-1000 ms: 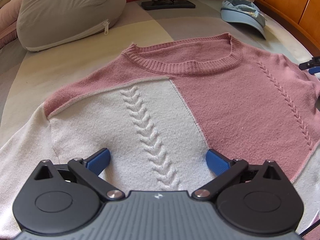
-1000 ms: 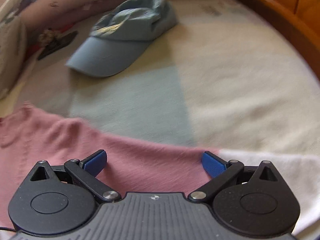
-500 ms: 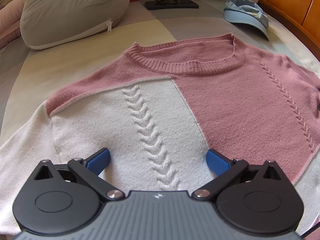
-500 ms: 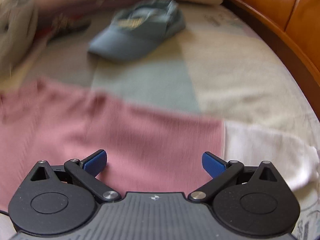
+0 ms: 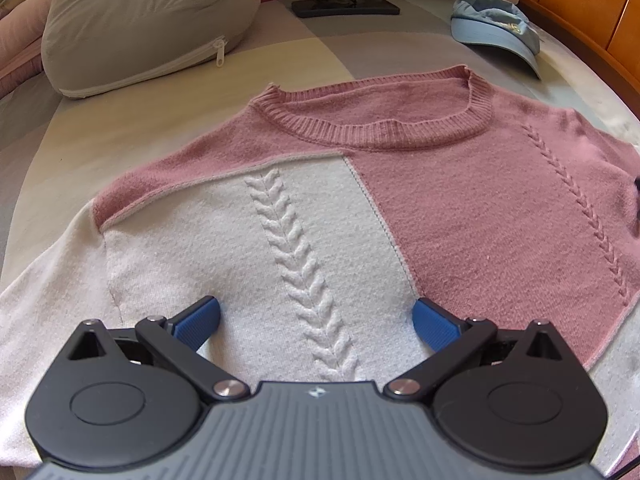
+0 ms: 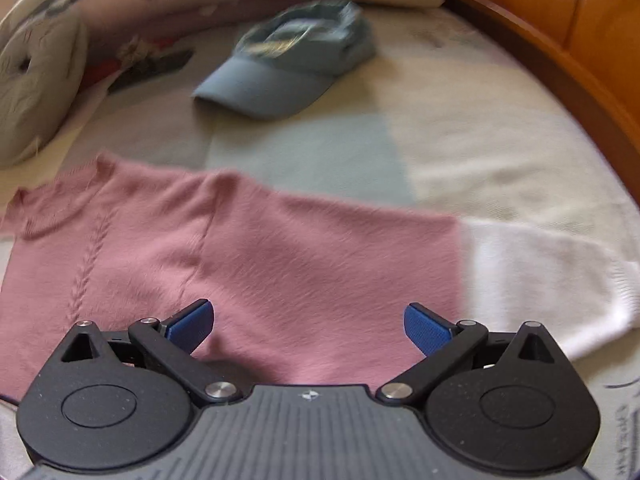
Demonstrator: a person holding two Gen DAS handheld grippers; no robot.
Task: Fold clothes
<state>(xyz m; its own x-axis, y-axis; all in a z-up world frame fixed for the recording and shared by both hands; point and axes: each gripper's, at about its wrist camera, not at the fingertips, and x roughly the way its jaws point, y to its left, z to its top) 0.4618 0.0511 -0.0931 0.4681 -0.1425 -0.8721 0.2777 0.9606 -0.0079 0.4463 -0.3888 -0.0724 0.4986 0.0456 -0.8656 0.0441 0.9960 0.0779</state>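
While it lies spread flat, front up, across the middle of the bed, the sweater shows a fuzzy knit in pink and white blocks, a ribbed round collar and raised braid lines down the chest. Its left sleeve runs off the picture's edge. The left gripper hangs over the white chest panel, blue ribbed fingertips wide apart, holding nothing. The right gripper, equally spread and empty, hangs over the pink sleeve with its white cuff. Toward the bed's far edge sit a blue cap, blurred here, a grey zippered pillow and a dark flat object, hard to identify.
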